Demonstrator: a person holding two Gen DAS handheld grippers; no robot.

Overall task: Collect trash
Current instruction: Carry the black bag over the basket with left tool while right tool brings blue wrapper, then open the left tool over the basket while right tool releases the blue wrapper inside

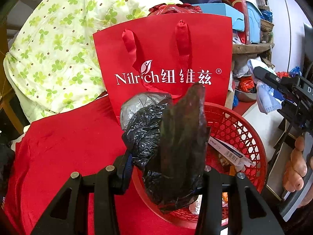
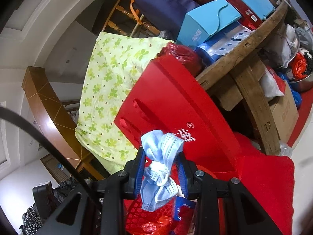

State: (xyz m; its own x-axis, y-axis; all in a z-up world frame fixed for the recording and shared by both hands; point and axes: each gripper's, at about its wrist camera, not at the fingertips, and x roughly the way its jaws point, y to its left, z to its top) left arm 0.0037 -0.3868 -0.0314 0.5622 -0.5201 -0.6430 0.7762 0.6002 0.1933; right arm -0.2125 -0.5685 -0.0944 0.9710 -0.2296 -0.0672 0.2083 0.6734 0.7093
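My left gripper (image 1: 164, 169) is shut on a crumpled black plastic bag (image 1: 144, 135) with a stiff dark scrap (image 1: 185, 133) sticking up from it. It hangs over the near rim of a red lattice basket (image 1: 238, 129). A small white medicine carton (image 1: 228, 150) lies inside the basket. My right gripper (image 2: 161, 166) is shut on a knotted wad of light blue face masks (image 2: 162, 150), above the same basket (image 2: 144, 213). In the left wrist view the right gripper (image 1: 268, 86) shows at the right edge, still holding the masks (image 1: 264, 99).
A red paper gift bag (image 1: 162, 54) stands just behind the basket. A green clover quilt (image 1: 54, 45) lies to the left, over a red cloth (image 1: 68, 146). A round wooden table (image 2: 244, 58) stacked with blue boxes (image 2: 211, 21) is at the right. A person's hand (image 1: 295, 166) holds the right gripper.
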